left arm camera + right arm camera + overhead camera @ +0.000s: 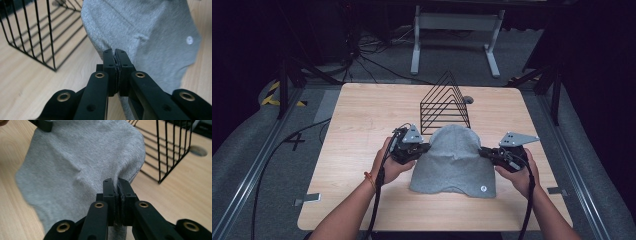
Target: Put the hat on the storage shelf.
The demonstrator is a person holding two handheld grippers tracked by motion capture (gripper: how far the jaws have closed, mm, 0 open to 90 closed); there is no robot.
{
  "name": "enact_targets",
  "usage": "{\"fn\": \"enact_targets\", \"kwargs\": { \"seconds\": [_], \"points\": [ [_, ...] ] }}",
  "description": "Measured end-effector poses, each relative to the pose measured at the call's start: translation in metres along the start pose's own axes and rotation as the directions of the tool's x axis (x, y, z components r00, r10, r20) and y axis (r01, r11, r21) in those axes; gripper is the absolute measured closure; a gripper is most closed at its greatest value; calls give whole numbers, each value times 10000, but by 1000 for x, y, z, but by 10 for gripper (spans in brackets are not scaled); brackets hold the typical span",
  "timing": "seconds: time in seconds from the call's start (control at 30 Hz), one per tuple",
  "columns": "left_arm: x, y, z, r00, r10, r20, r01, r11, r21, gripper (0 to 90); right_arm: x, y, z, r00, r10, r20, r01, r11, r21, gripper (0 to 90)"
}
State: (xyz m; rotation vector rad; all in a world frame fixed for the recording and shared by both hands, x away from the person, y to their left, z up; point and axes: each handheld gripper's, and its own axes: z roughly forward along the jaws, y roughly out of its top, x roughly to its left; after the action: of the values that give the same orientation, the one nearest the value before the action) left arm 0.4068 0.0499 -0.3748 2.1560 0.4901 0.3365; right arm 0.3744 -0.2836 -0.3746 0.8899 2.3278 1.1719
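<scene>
A grey knit garment [454,162] with a small white round tag near its lower right hangs spread between my two grippers over the middle of the table. My left gripper [424,148] is shut on the garment's left edge; in the left gripper view its jaws pinch the grey cloth [145,32] at the tips [114,52]. On the opposite edge my right gripper [484,151] is shut too, and the right gripper view has the garment [75,162] clamped between the closed jaws [114,181]. The lower hem rests on the tabletop.
A black wire rack [444,105] with triangular dividers stands just behind the garment, close to both grippers. A round cable hole [468,100] sits in the wooden table [357,125] beside it. A white desk frame [457,30] stands on the floor beyond.
</scene>
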Motion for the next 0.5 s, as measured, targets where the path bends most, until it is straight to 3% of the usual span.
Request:
{"fn": "enact_targets", "kwargs": {
  "seconds": [0.17,0.33,0.5],
  "points": [
    [1,26,-14,9978,626,-220,-630,9979,-153,881,-1,21,-15,9995,-268,182,276,9988,-415,860],
    [8,48,-27,9971,680,-338,-699,9958,-596,881,-7,43,-29,9984,-391,402,420,9962,-761,860],
    [15,67,-36,9955,803,-498,-837,9939,-724,882,-16,65,-42,9968,-449,662,518,9928,-1076,860]
  ]
}}
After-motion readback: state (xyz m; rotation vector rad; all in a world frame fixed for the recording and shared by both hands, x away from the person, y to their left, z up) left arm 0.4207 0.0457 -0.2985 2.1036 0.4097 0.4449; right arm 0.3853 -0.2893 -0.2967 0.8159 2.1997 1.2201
